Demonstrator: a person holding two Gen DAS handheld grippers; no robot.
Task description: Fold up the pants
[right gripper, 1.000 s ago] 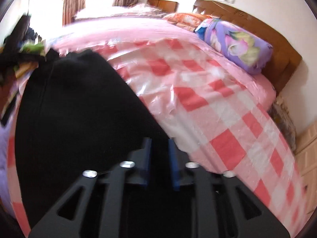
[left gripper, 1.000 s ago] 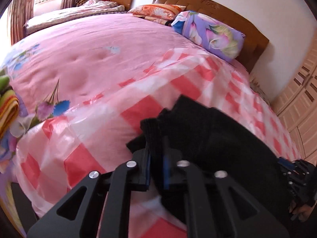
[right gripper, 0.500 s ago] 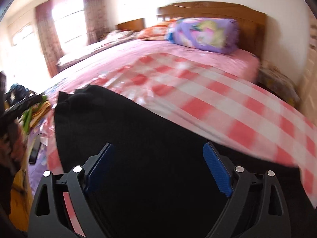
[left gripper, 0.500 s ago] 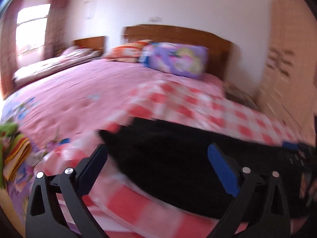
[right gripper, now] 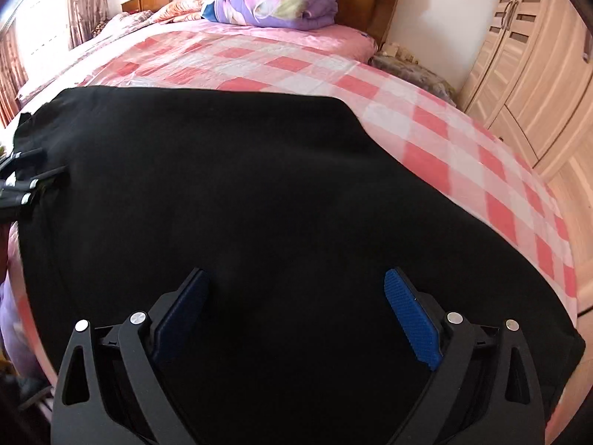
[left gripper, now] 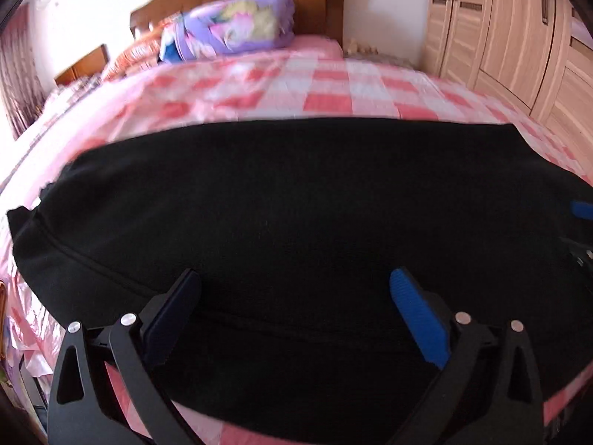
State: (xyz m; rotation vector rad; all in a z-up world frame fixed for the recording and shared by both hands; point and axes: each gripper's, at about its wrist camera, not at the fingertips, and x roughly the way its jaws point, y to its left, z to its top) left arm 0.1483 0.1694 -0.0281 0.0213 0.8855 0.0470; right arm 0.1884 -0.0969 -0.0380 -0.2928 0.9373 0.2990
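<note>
Holding both tools spread and empty, you have the left gripper (left gripper: pixel 294 315) and right gripper (right gripper: pixel 296 311) above the black pants (right gripper: pixel 241 204) lying flat on the checked bedspread (right gripper: pixel 426 118). Only your right view shows the garment's right end; near hems are cut off.

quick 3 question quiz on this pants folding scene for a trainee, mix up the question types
1. True or false: the left gripper is shut on the black pants.
2. What lies on the checked bedcover, under both grippers?
3. The right gripper fingers are: A) wide open B) clamped on cloth C) out of view.

Key: 1 false, it is open. 2 the black pants, spread flat. 3 A.
</note>
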